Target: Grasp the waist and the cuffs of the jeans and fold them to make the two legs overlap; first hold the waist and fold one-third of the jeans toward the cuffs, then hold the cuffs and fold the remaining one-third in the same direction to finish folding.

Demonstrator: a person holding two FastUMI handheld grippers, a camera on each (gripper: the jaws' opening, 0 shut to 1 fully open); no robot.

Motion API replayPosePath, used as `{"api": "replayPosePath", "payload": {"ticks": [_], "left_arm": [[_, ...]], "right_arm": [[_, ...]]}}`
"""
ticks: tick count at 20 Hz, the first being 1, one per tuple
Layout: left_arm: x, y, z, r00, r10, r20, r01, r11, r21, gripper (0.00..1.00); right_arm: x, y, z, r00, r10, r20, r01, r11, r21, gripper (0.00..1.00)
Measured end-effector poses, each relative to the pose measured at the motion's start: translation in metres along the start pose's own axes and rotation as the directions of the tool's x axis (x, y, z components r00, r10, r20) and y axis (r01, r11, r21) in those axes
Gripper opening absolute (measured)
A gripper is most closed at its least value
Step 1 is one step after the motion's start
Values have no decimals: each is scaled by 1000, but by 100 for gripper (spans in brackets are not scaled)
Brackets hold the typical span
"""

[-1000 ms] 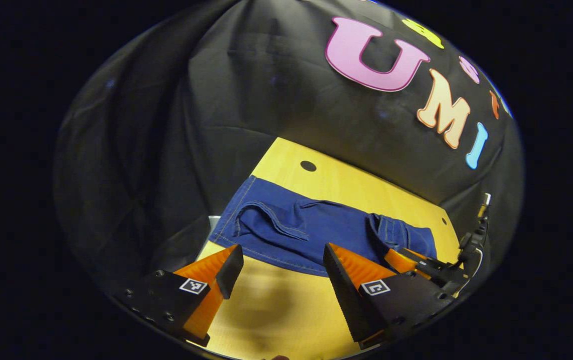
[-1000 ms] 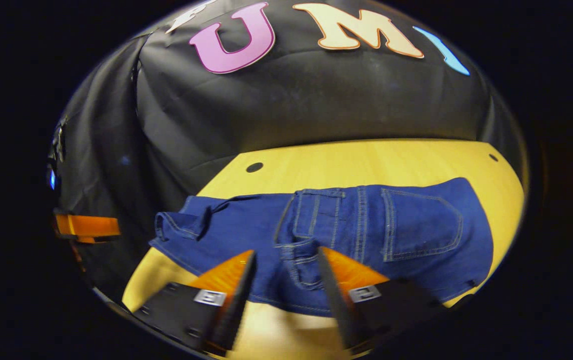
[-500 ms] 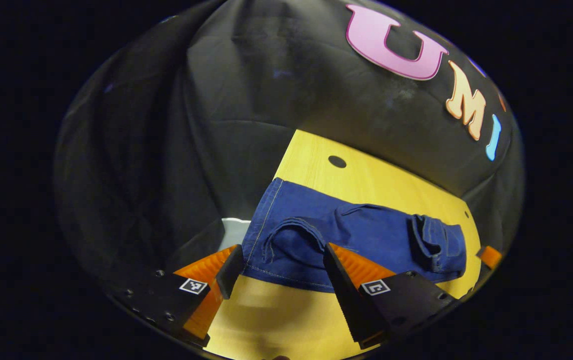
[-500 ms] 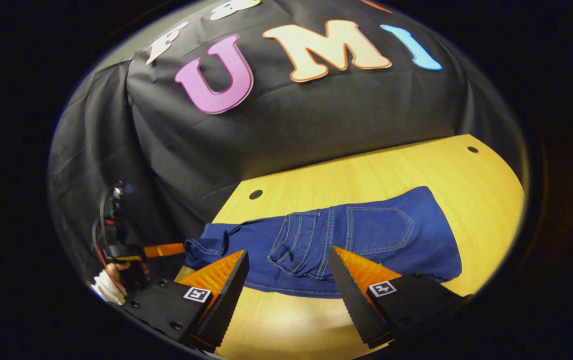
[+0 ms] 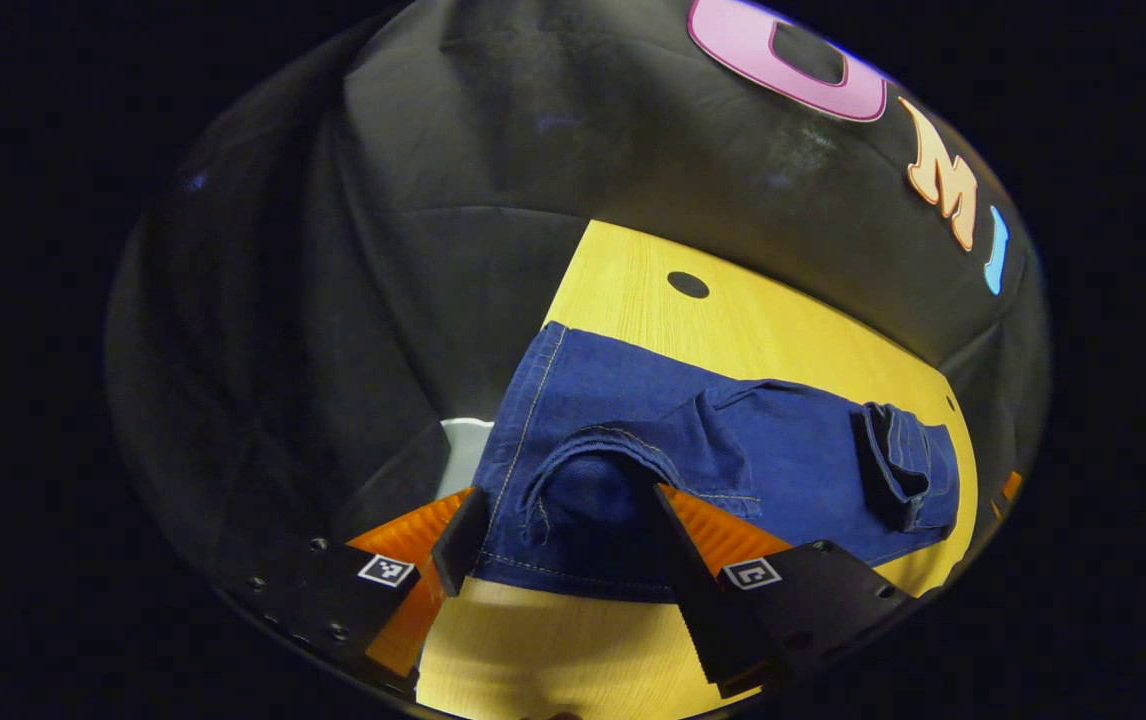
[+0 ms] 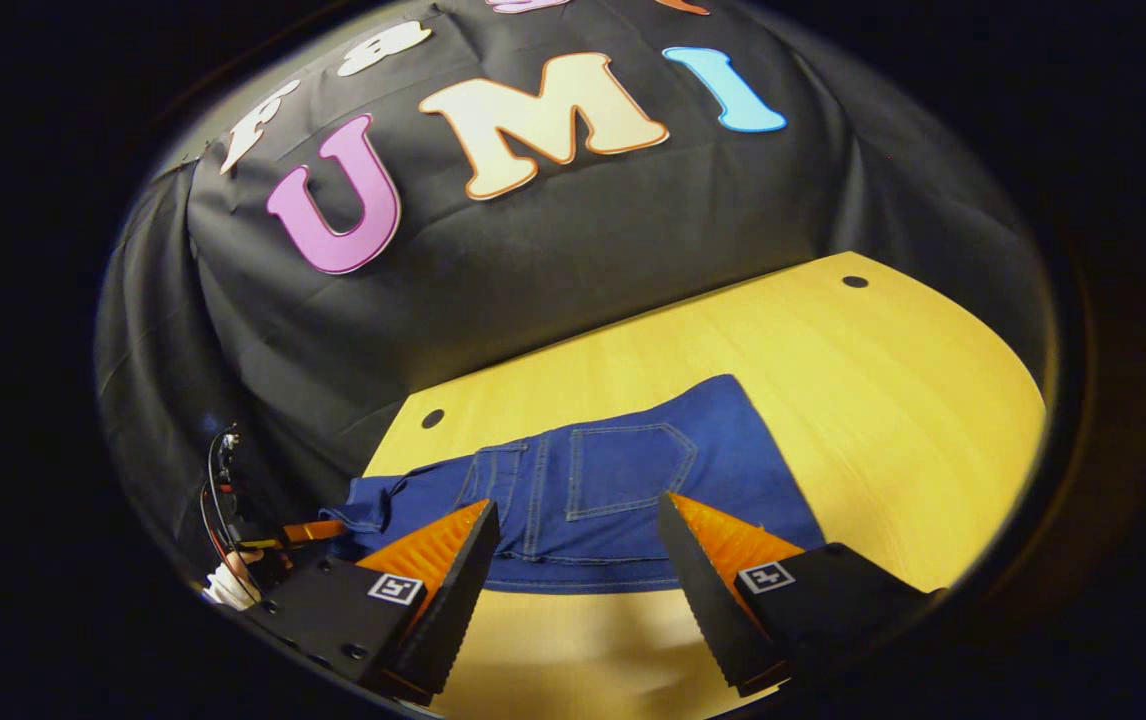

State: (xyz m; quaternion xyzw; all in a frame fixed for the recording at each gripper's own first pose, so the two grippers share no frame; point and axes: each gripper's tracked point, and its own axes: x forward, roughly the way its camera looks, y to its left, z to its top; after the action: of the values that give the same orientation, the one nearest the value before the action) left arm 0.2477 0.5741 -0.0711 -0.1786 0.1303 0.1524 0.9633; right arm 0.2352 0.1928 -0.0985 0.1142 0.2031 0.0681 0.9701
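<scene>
While folded jeans (image 5: 733, 450) lie on the table (image 6: 883, 360), left gripper (image 5: 558, 520) and right gripper (image 6: 578, 525) hover spread just before them.

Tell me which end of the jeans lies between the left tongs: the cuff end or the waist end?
The cuff end, with its curled hem, lies between the open left tongs; the waist end, with its belt loop, is farther off.

Folded jeans (image 6: 593, 490) on table (image 6: 893, 370), wall (image 6: 553, 270) behind

We are seeing a yellow wooden table (image 6: 893, 380) carrying the folded blue jeans (image 6: 623, 480), which are lying apparently flat near its front edge.
</scene>
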Motion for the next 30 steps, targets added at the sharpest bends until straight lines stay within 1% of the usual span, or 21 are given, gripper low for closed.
{"api": "replayPosePath", "payload": {"ticks": [1, 5, 8, 9, 10, 11, 12, 14, 15, 16, 17, 18, 20, 21, 22, 23, 25, 26, 28, 30], "left_arm": [[2, 3, -1, 1000, 18, -1, -18, 1000, 18, 96], [8, 6, -5, 999, 53, -10, -52, 996, 70, 95], [9, 1, -10, 997, 71, -14, -69, 990, 122, 95], [9, 0, -8, 998, 69, -1, -68, 990, 123, 95], [9, 1, -9, 998, 68, 2, -68, 992, 107, 90], [9, -1, -7, 998, 63, 12, -64, 994, 94, 89], [10, -2, -9, 998, 53, 15, -54, 995, 82, 83], [11, -5, -10, 999, 47, 22, -48, 996, 70, 61], [8, -2, -8, 998, 49, 27, -50, 997, 54, 57], [7, -2, -7, 998, 42, 39, -43, 999, 18, 43], [6, -3, -7, 998, 33, 53, -31, 999, -37, 26], [5, -3, -6, 998, 26, 64, -21, 997, -77, 10], [2, -3, -5, 998, 29, 58, -22, 992, -121, 4], [1, -3, -5, 998, 38, 43, -32, 991, -129, 2], [1, -5, -6, 999, 47, 22, -44, 991, -128, 0], [-2, -6, -3, 998, 53, 21, -50, 990, -128, 0], [-9, -14, 6, 998, 48, 33, -43, 989, -142, 0], [-17, -22, 13, 998, 33, 51, -25, 986, -165, 0], [-35, -44, 27, 996, -21, 91, 40, 976, -216, 0], [-59, -75, 41, 990, -75, 121, 102, 966, -237, 0]], "right_arm": [[-2, -5, 3, 1000, -9, 5, 9, 1000, 3, 98], [-7, -23, 10, 999, -34, 12, 34, 999, 14, 98], [-7, -29, 9, 999, -35, 6, 35, 999, 22, 98], [-7, -29, 9, 999, -33, 3, 33, 999, 21, 98], [-7, -29, 9, 1000, -30, 1, 30, 999, 20, 98], [-7, -30, 8, 1000, -27, 0, 27, 999, 19, 98], [-8, -30, 9, 1000, -25, -2, 25, 999, 21, 98], [-10, -31, 11, 1000, -23, 1, 23, 999, 25, 98], [-11, -32, 11, 1000, -23, 2, 23, 999, 26, 98], [-12, -34, 12, 1000, -26, 4, 26, 999, 27, 93], [-14, -37, 13, 999, -31, 7, 31, 999, 27, 93], [-17, -41, 15, 999, -38, 10, 37, 999, 28, 98], [-21, -48, 18, 999, -51, 18, 51, 998, 37, 98], [-23, -53, 19, 998, -59, 24, 58, 997, 40, 92], [-26, -59, 22, 997, -67, 32, 66, 997, 44, 93], [-28, -64, 24, 997, -72, 36, 71, 996, 49, 98], [-31, -74, 28, 996, -82, 47, 79, 995, 60, 98], [-32, -80, 31, 995, -85, 50, 81, 995, 64, 98], [-33, -92, 34, 995, -90, 53, 86, 994, 68, 98], [-34, -105, 38, 995, -87, 51, 83, 994, 74, 98]]}}
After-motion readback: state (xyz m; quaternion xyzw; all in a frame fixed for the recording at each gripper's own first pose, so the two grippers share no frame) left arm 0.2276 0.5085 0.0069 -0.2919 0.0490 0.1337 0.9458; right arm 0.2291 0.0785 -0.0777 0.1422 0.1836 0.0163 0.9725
